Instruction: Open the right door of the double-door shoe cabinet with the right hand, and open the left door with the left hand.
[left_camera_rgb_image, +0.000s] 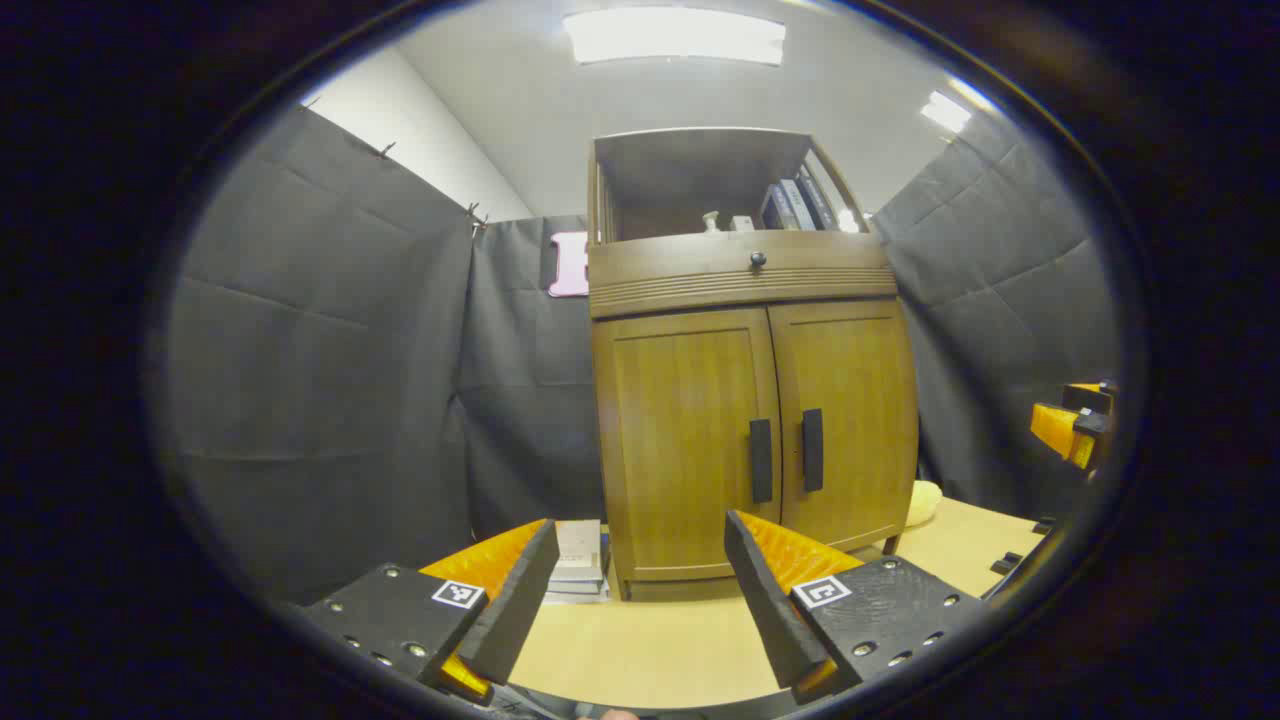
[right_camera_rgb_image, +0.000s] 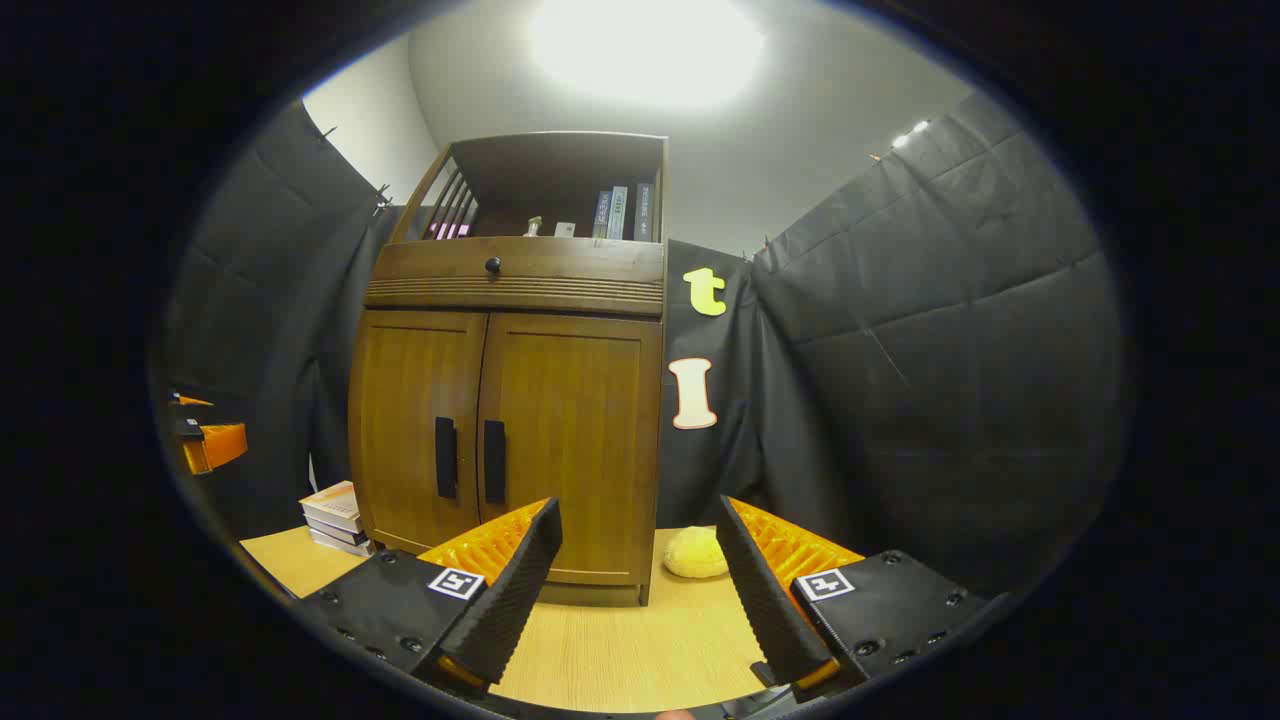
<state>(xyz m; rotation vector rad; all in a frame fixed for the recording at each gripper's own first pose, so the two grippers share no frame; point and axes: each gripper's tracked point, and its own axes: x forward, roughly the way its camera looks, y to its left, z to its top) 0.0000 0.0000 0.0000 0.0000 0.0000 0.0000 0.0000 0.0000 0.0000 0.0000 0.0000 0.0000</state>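
Stacked books (right_camera_rgb_image: 335, 515) (tabletop), yellow plush (right_camera_rgb_image: 697, 553) nearby.

I log the shoe cabinet (right_camera_rgb_image: 510, 400): warm brown wood grain, black door handles (right_camera_rgb_image: 470, 460), black drawer knob (right_camera_rgb_image: 492, 265). Beneath it, a pale tan table (right_camera_rgb_image: 620, 650). Right of it, a soft yellow lump (right_camera_rgb_image: 697, 553). Left of it, white-and-orange stacked books (right_camera_rgb_image: 335, 515).

Bare tabletop (left_camera_rgb_image: 640, 650) lies open up to the closed cabinet doors (right_camera_rgb_image: 505, 440), while a book stack (right_camera_rgb_image: 335, 515) crowds the cabinet's left foot, a yellow plush (right_camera_rgb_image: 695, 553) its right, and black cloth (right_camera_rgb_image: 900, 400) walls both sides.
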